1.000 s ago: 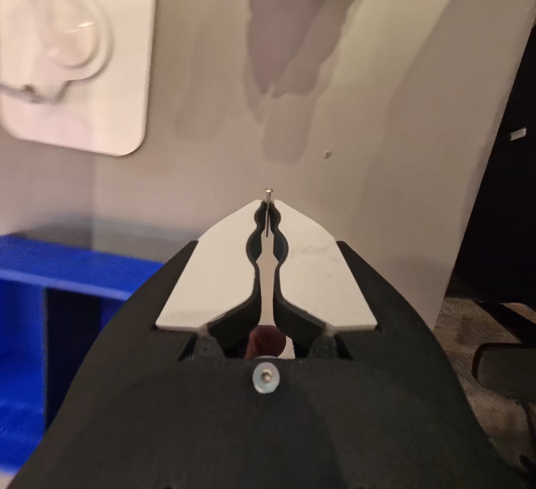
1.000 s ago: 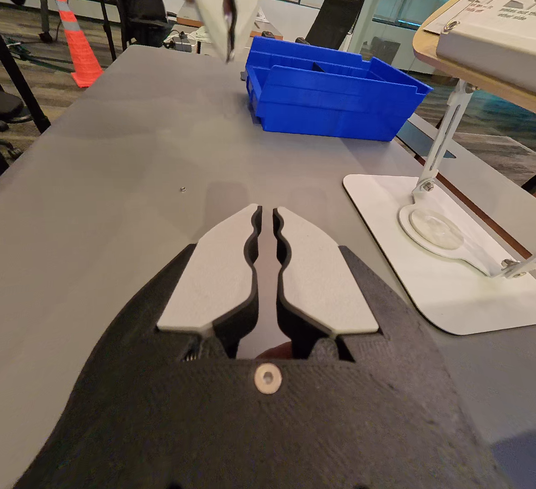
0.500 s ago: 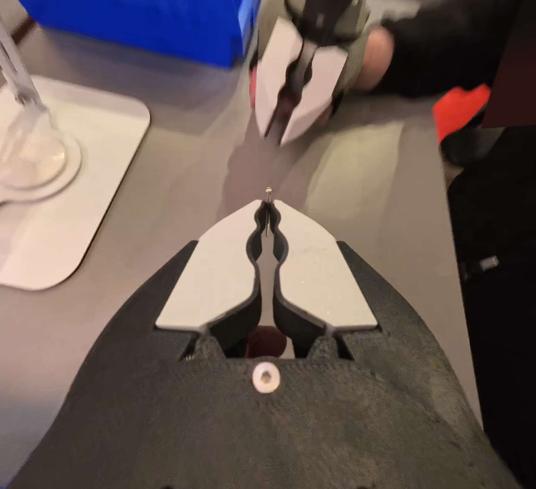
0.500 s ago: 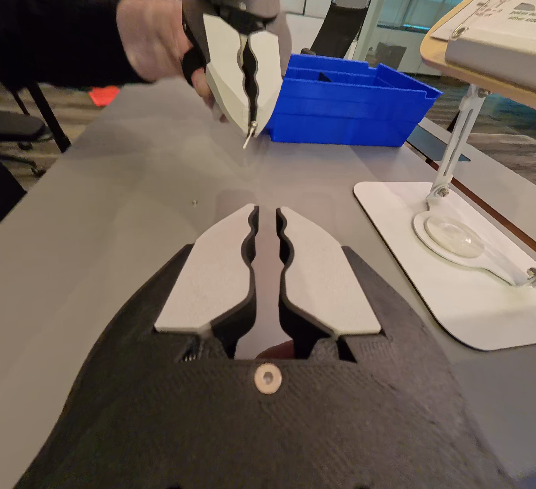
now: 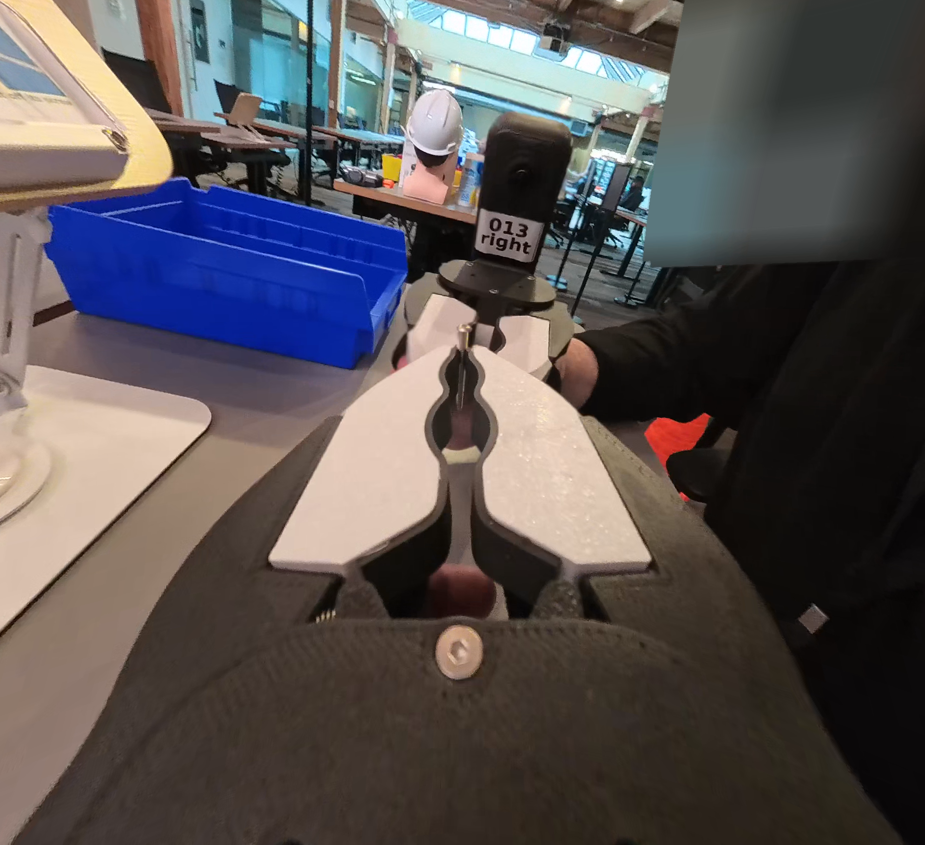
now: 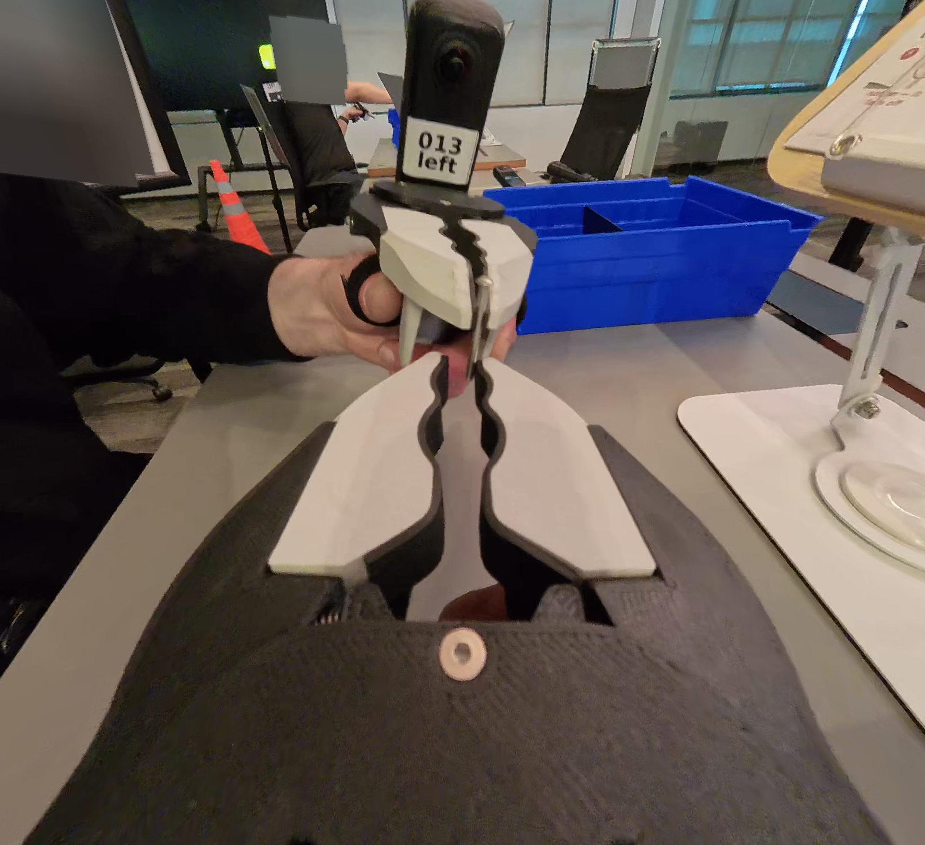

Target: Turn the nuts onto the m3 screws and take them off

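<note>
My left gripper (image 5: pixel 461 354) is shut on a thin metal screw (image 5: pixel 463 335). The screw's head sticks out just past the fingertips and its shaft runs back between the pads. My right gripper (image 6: pixel 460 362) is open by a narrow gap, with nothing between its pads. The two grippers face each other tip to tip above the grey table (image 6: pixel 625 370). In the right wrist view the left gripper (image 6: pixel 478 305) shows with the screw (image 6: pixel 481 315), whose lower end comes close to my right gripper's right fingertip (image 6: pixel 495 370). In the left wrist view the right gripper (image 5: pixel 480 330) sits right behind the screw's head. I see no nut.
A blue bin (image 5: pixel 225 280) stands on the table behind the grippers; it also shows in the right wrist view (image 6: pixel 650 270). A white stand base (image 6: pixel 801 470) lies to the right. An orange cone (image 6: pixel 235 215) stands on the floor. The person's sleeved arms hold both grippers. The tips of both grippers are at nearly the same place.
My left gripper has swung up from pointing at the table to level, still holding the screw. The two grippers have closed in until they are tip to tip. My right gripper's jaws stay slightly apart.
</note>
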`<action>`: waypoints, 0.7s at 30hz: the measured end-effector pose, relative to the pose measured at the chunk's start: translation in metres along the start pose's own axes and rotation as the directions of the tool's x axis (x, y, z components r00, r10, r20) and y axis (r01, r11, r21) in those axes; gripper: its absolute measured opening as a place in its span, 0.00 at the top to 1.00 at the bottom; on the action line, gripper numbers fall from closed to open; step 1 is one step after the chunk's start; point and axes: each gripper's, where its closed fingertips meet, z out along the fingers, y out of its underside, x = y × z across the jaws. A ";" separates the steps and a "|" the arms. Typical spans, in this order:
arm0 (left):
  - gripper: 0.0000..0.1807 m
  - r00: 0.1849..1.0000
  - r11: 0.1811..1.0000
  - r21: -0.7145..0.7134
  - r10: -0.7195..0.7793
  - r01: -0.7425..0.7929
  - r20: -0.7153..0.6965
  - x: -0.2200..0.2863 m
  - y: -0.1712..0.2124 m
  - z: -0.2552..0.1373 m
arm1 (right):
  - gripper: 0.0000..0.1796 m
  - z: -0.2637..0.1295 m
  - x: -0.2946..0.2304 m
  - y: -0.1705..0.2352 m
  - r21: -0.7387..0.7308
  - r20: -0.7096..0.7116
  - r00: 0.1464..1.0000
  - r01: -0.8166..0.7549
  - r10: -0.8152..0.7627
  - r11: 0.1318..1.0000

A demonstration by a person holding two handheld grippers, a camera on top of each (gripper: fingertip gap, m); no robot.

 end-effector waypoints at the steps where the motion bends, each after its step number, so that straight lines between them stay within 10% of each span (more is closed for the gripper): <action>1: 0.99 1.000 1.000 0.008 -0.004 0.004 -0.006 0.001 0.000 0.000 | 0.98 0.000 0.000 -0.003 0.012 -0.006 1.000 0.008 -0.008 1.000; 12: 0.89 0.992 0.991 -0.068 0.120 -0.118 0.025 0.000 0.000 -0.014 | 0.99 -0.006 0.010 0.012 -0.230 -0.071 0.983 0.148 -0.168 0.962; 21: 0.86 0.900 0.818 -0.423 0.435 -0.390 0.010 0.000 0.027 -0.006 | 0.99 -0.007 0.011 0.031 -0.495 -0.048 0.904 0.349 -0.426 0.796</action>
